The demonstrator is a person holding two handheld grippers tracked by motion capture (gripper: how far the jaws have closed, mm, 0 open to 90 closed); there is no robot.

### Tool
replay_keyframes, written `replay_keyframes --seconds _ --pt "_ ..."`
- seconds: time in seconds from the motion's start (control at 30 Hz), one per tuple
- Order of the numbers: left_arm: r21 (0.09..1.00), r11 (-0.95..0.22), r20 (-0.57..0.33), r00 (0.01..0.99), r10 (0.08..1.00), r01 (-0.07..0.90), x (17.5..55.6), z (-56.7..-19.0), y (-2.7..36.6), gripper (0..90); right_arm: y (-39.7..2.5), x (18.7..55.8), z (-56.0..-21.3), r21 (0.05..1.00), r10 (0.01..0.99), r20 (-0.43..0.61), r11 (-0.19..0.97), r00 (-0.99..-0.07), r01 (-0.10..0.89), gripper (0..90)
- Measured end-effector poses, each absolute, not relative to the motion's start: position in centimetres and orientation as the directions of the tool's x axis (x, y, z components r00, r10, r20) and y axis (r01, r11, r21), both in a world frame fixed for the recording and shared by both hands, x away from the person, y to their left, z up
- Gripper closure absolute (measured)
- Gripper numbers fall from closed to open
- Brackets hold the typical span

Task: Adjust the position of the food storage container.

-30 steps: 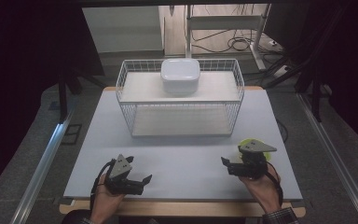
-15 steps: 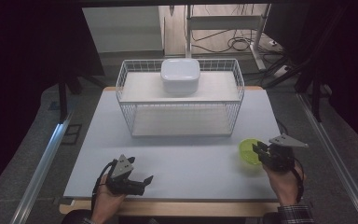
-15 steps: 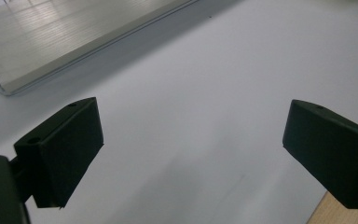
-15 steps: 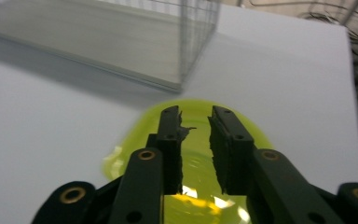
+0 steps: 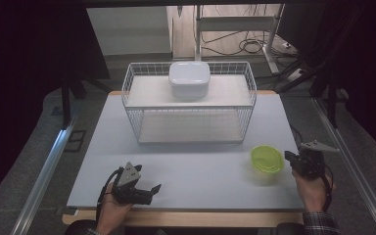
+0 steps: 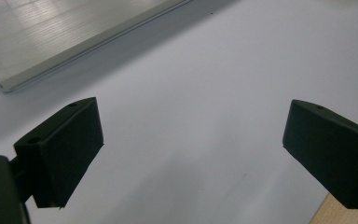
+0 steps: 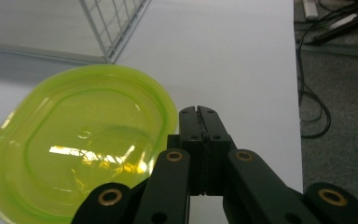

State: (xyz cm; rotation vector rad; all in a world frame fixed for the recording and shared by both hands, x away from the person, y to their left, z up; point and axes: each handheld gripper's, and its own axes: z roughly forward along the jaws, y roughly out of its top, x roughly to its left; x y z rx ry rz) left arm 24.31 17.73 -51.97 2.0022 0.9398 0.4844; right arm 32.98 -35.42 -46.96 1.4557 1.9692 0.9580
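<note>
While the left gripper (image 5: 144, 190) rested spread at the near table (image 5: 200, 166) edge, the green lid (image 5: 267, 159) lay flat just left of the right gripper (image 5: 291, 157), whose jaws were pressed together with nothing between them. A second earlier that gripper sat further left, where the lid now lay uncovered.

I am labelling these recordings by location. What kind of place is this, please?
Probably a lab or workshop test bench, not a home: a bare white table carrying a wire rack, cables on the floor behind it, and metal rails alongside.
</note>
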Motion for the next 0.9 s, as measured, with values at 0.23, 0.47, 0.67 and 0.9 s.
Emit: replay_keyframes --seconds 0.23,0.47,0.67,0.9 --pt "0.822 -0.359 -0.009 0.641 0.768 0.441 24.4 -52.1 17.8 4.7 -35.8 33.4 -47.6 0.763 0.952 0.044 0.163 -0.302 0.625 89.7" --pt "0.815 -0.363 -0.013 0.642 0.767 0.451 24.5 -52.2 17.7 4.5 -35.4 33.5 -47.8 0.754 0.948 0.053 0.168 -0.314 0.635 89.6" --pt "0.814 -0.366 -0.011 0.643 0.766 0.451 24.5 -52.2 17.6 4.4 -34.6 33.6 -48.0 0.745 0.936 0.072 0.180 -0.345 0.642 89.3" --pt "0.812 -0.372 -0.008 0.645 0.764 0.449 24.5 -52.3 17.6 4.4 -33.3 33.6 -48.2 0.736 0.919 0.082 0.205 -0.386 0.645 89.2"
